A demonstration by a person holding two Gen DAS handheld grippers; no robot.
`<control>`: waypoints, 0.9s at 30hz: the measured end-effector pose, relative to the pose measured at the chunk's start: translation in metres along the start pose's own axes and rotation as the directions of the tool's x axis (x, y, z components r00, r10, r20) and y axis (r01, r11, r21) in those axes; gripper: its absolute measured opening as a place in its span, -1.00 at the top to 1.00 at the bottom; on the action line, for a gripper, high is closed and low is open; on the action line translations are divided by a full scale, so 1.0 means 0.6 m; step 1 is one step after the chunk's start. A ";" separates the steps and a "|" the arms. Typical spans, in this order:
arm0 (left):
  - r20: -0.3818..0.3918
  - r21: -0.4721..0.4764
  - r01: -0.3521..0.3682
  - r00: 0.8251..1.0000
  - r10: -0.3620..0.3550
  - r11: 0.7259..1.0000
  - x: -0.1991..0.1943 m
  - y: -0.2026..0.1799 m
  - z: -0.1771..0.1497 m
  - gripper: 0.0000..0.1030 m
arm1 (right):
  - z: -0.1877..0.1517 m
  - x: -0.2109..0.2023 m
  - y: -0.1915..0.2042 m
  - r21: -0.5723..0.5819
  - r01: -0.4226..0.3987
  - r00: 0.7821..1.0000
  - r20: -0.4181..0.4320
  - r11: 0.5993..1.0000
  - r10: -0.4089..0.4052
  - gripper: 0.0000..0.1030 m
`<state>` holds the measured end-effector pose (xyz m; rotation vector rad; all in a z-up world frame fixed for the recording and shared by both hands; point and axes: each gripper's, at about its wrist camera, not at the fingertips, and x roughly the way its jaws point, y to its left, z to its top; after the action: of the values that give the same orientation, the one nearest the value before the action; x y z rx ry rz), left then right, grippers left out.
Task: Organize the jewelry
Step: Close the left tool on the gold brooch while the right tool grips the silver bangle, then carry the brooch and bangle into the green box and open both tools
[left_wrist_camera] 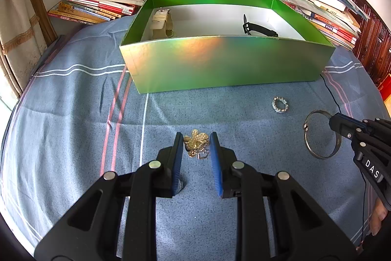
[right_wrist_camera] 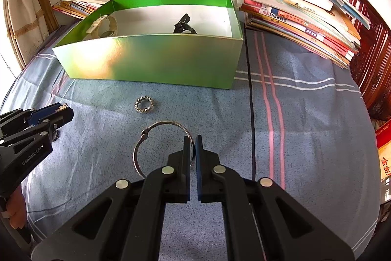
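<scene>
Blue checked cloth under both tools, soft and wrinkled. Left gripper closed down on gold ornament, which sits right between the blue pads at the very tips; pale beaded bit hanging below, looks loose. Right gripper pinched nearly shut on rim of silver bangle, rest of the hoop lying off to the left of the jaws with clasp knot at the far left edge. Thin rim, narrow bite: best to lift straight and slow, keep hoop from swinging or pivoting out of the pads. Same for the ornament: raise clear of the cloth before travelling so the dangling part does not snag in a fold. Ahead of the right tool and a little left, toothed silver ring loose on the cloth, not yet collected. Thin black cable running forward just right of the right tool; keep clear. Beyond, green box, open top, near wall tall: likely must carry over it, not into it. Inside: cream watch at far left, black strap at right, bare floor between for dropping. Book stacks flanking the box behind, not in the path.
</scene>
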<state>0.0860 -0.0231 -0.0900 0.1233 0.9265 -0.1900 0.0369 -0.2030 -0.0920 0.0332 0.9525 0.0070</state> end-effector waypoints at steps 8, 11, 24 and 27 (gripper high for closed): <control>-0.008 -0.002 0.001 1.000 -0.001 1.000 0.003 0.001 0.001 0.56 | 0.001 0.004 0.002 0.000 0.000 1.000 -0.005 1.000 0.000 0.91; -0.008 0.000 0.002 1.000 -0.002 1.000 0.004 -0.001 0.001 0.56 | 0.002 0.002 0.002 0.001 -0.003 1.000 -0.002 1.000 0.003 0.92; 0.088 -0.007 0.040 0.995 -0.039 0.999 -0.066 0.032 0.072 0.56 | 0.104 -0.105 -0.001 -0.018 -0.025 0.972 0.233 1.000 0.029 0.91; 0.136 0.010 0.057 0.989 -0.058 0.998 -0.089 0.037 0.125 0.56 | 0.158 -0.107 -0.006 -0.004 -0.034 0.961 0.273 0.999 0.033 0.91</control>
<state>0.1181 -0.0097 -0.0023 0.0886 0.7941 -0.2518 0.0769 -0.2102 0.0150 0.0493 0.6750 0.0329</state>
